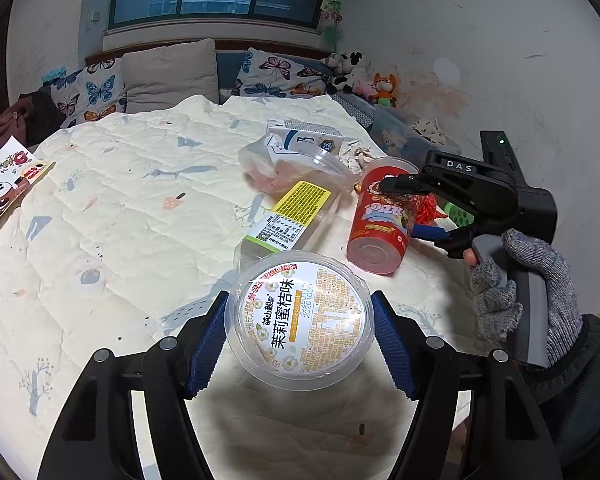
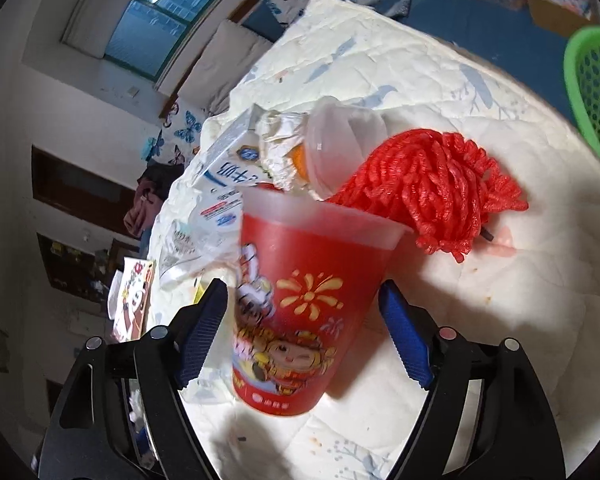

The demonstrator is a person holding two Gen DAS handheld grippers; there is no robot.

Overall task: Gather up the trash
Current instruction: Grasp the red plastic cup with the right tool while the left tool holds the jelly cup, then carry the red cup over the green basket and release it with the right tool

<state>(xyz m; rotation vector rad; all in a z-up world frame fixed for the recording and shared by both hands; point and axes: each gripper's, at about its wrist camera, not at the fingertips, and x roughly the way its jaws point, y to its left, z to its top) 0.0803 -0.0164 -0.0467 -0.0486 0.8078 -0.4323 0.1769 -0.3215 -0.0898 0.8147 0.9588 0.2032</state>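
— That round tub (image 1: 298, 322) looks like clear glossy plastic, with a smooth printed paper-like label on its lid.

— And the red cup (image 2: 296, 300)? Frosted plastic, I'd say, matt at the rim, with a slick printed wrap.

— The red net (image 2: 432, 184) beside it is coarse plastic mesh, rough and shiny.

— The quilt (image 1: 112, 208) is soft stitched cloth, matt. The blue pads (image 1: 206, 340) look ribbed and rubbery, and the glove (image 1: 536, 296) is a rough grey knit.
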